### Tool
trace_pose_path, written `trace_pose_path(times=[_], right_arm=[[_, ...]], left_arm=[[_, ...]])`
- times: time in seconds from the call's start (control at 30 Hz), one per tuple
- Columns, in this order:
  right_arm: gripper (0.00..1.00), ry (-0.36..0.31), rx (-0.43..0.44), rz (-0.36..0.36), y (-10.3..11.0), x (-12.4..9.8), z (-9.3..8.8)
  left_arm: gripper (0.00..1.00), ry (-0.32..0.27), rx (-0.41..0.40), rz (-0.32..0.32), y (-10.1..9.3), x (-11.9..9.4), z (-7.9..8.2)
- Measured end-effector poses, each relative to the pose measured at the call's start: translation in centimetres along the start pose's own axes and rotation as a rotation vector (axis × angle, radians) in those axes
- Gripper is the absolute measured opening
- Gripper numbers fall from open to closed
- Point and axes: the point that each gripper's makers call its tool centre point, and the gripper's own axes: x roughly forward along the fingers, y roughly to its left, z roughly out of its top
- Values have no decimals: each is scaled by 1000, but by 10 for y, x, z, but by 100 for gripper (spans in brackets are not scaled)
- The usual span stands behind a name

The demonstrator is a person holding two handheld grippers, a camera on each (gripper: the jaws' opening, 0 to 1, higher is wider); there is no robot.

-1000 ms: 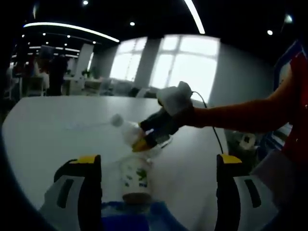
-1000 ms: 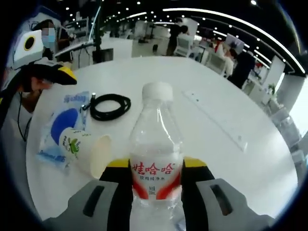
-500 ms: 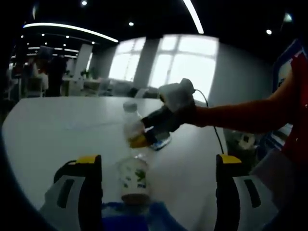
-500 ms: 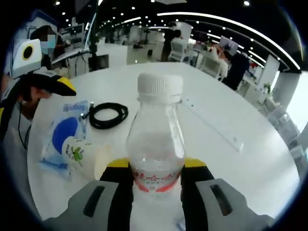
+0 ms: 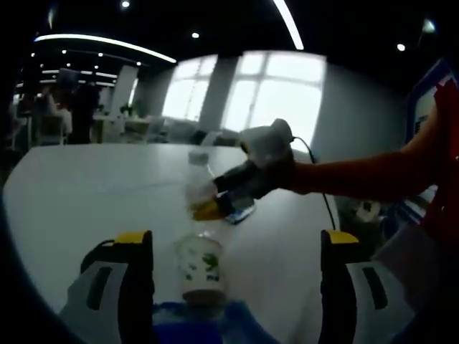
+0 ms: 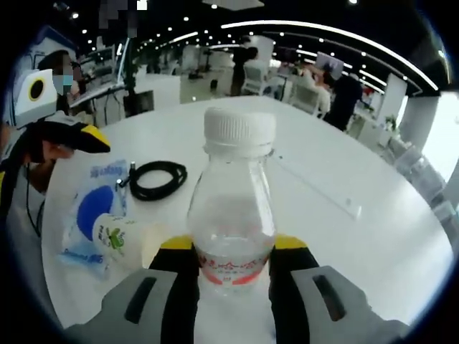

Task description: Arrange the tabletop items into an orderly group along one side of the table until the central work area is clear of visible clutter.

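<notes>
A clear plastic water bottle (image 6: 233, 208) with a white cap and red label stands upright over the white table (image 6: 344, 244), with my right gripper (image 6: 233, 247) shut on its lower body. In the left gripper view the same bottle (image 5: 196, 188) shows in the right gripper (image 5: 233, 190), which comes in from the right. A paper cup (image 5: 200, 266) lies on its side between the wide-apart jaws of my open left gripper (image 5: 233, 240). The cup (image 6: 125, 240) rests on a blue and white packet (image 6: 90, 211). A coiled black cable (image 6: 154, 179) lies beyond them.
A person's orange sleeve (image 5: 358, 175) reaches in from the right. The left gripper (image 6: 68, 136) shows at the table's left edge. A thin pale strip (image 6: 315, 186) lies across the far table. Desks, chairs and people stand behind.
The right gripper has swung the bottle from a tilt to upright, just beyond the cup. The left gripper, cup, packet and cable have stayed put.
</notes>
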Motion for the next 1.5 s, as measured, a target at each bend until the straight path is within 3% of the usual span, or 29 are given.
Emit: trace_pose_path(times=[0.97,1.27,1.5], right_arm=[[36,-45,16,-52,-1,-32,10],[36,-74,8,-66,1,-40,28],[36,-122,1,-54,14,-42,55]], left_arm=[[89,-31,16,42,8,-11,19],[88,-40,32,59,12,-20,28],[88,-45,56,75,13,-33,35]])
